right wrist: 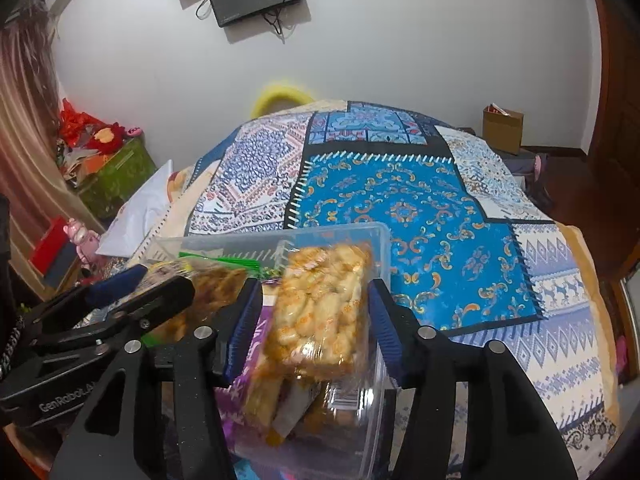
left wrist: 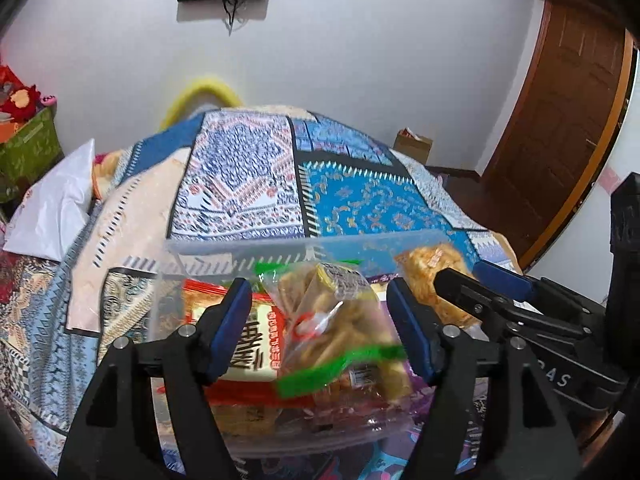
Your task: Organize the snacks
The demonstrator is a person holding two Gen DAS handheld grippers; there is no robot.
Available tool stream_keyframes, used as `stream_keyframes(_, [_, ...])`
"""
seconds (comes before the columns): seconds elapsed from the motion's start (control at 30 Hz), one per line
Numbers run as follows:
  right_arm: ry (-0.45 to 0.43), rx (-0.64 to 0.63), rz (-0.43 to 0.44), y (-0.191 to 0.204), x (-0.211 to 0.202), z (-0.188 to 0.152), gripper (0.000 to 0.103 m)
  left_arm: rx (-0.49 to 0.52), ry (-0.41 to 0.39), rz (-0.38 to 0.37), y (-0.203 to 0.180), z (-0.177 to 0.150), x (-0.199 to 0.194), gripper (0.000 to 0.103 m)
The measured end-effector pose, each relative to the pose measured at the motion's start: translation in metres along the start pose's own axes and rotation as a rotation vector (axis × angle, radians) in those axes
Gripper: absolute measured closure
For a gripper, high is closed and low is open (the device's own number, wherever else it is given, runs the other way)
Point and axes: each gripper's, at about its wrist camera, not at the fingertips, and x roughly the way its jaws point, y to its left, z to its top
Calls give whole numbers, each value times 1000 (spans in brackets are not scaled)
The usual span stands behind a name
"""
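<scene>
orange snack pack (right wrist: 320, 304) between tool pads (right wrist: 386, 320)

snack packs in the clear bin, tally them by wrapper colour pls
green-striped clear bag: 1
red and white pack: 1
orange cracker pack: 1
purple pack: 1
total: 4 that can be told apart; those underneath are unclear

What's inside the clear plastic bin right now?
The clear bin holds a green-striped bag of fried snacks, a red and white packet, a pack of orange rice crackers and a purple packet. Anything underneath is covered.
</scene>
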Motion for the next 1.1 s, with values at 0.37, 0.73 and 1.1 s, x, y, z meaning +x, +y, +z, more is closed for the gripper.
stream_keyframes(0.37, [-130, -70, 26, 30, -86, 9, 45, -11, -150, -14, 2, 3, -106, 34])
stream_keyframes(0.73, [-304, -146, 48, 65, -187, -15, 27, 54, -356, 22, -7, -23, -232, 18])
stream_keyframes(1.1, [-409, -174, 19, 83, -224, -42, 1, 102, -433, 52, -20, -55, -280, 2])
